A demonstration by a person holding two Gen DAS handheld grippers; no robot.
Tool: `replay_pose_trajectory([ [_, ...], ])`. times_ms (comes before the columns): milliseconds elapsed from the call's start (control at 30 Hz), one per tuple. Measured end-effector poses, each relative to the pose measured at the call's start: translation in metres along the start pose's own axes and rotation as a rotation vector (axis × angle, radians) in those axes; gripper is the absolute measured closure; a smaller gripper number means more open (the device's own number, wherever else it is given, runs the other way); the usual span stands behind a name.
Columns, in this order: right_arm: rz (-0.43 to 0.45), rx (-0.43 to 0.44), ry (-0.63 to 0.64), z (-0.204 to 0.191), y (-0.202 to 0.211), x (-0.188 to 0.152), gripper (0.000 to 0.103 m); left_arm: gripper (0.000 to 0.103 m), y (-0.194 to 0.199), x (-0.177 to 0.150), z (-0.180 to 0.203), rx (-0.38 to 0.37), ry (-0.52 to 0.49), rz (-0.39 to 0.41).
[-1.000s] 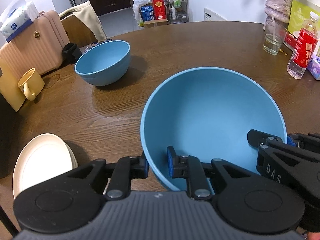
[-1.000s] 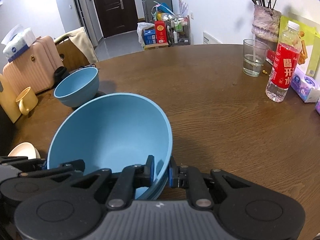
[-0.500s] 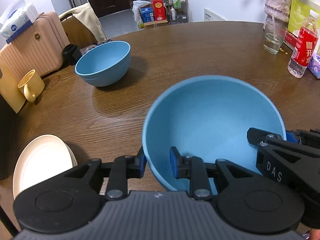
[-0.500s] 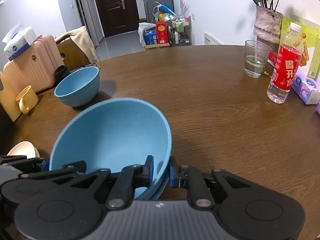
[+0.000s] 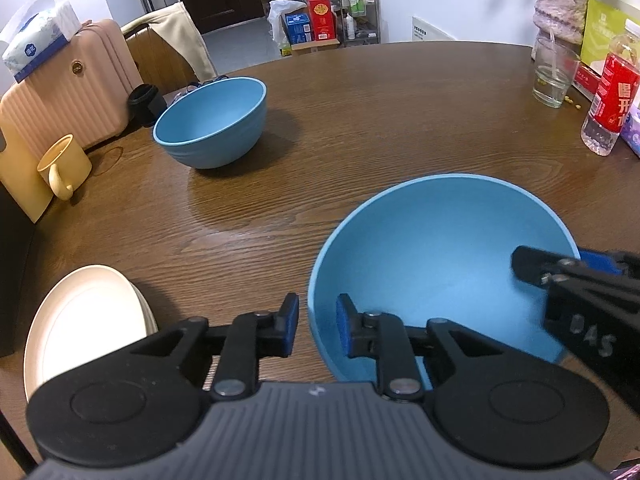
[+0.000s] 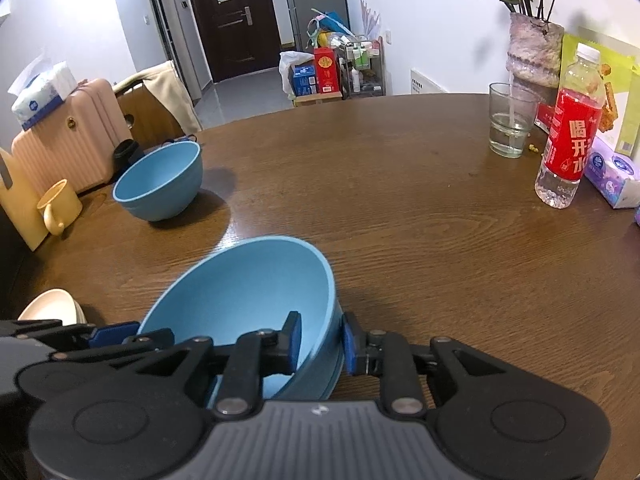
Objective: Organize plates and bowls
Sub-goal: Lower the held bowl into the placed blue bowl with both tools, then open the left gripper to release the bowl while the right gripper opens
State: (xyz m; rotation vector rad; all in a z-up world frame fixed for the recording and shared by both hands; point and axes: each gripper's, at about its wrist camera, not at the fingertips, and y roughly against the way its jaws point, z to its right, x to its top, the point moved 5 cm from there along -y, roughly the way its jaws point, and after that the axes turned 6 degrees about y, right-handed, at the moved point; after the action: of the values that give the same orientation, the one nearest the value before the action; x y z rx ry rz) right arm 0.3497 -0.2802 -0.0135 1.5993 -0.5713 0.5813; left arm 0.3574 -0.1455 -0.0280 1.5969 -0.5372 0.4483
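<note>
Bowls come first: our left claw and right claw straddle opposite rim sides of the near blue bowl, which sat higher and tilted a second ago and now rests lower on the tabletop. The left jaws have just been closing, the right opening, yet both show gaps, so neither pinches. Release looks near; the far blue bowl and cream plates wait
</note>
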Motion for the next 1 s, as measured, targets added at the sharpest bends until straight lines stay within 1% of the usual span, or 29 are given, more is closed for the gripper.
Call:
replay_pose_trajectory([
  [67, 0.004, -0.005, 0.007, 0.0, 0.003, 0.0, 0.088, 0.09, 0.0, -0.001, 0.0, -0.004, -0.002, -0.001],
  [200, 0.009, -0.026, 0.009, 0.001, 0.004, -0.002, 0.094, 0.091, 0.0, -0.001, 0.0, -0.004, 0.002, 0.004],
  [300, 0.014, -0.011, -0.02, 0.006, 0.0, -0.006, 0.097, 0.091, 0.002, 0.0, -0.001, -0.006, 0.006, 0.01],
  [367, 0.015, 0.0, -0.035, 0.008, -0.003, -0.008, 0.097, 0.091, 0.003, 0.001, -0.002, -0.008, 0.009, 0.015],
  [567, 0.014, -0.004, -0.016, 0.004, -0.004, -0.01, 0.097, 0.091, 0.004, 0.001, -0.002, -0.002, 0.011, 0.02],
  [667, 0.014, 0.009, -0.026, 0.007, -0.003, -0.01, 0.097, 0.091, 0.004, 0.001, -0.002, -0.003, 0.012, 0.019],
  [767, 0.032, 0.018, -0.036, 0.01, 0.003, -0.008, 0.092, 0.091, 0.004, 0.001, -0.001, -0.003, 0.012, 0.019],
  [833, 0.04, 0.02, -0.037, 0.01, 0.007, -0.008, 0.091, 0.091, 0.004, 0.001, -0.001, -0.004, 0.013, 0.019],
  [933, 0.039, 0.016, -0.027, 0.009, 0.009, -0.008, 0.098, 0.091, 0.004, 0.001, -0.002, -0.004, 0.014, 0.018],
  [1000, 0.041, 0.001, -0.02, 0.006, 0.008, -0.009, 0.1, 0.091, 0.004, 0.0, -0.002, -0.004, 0.015, 0.018],
])
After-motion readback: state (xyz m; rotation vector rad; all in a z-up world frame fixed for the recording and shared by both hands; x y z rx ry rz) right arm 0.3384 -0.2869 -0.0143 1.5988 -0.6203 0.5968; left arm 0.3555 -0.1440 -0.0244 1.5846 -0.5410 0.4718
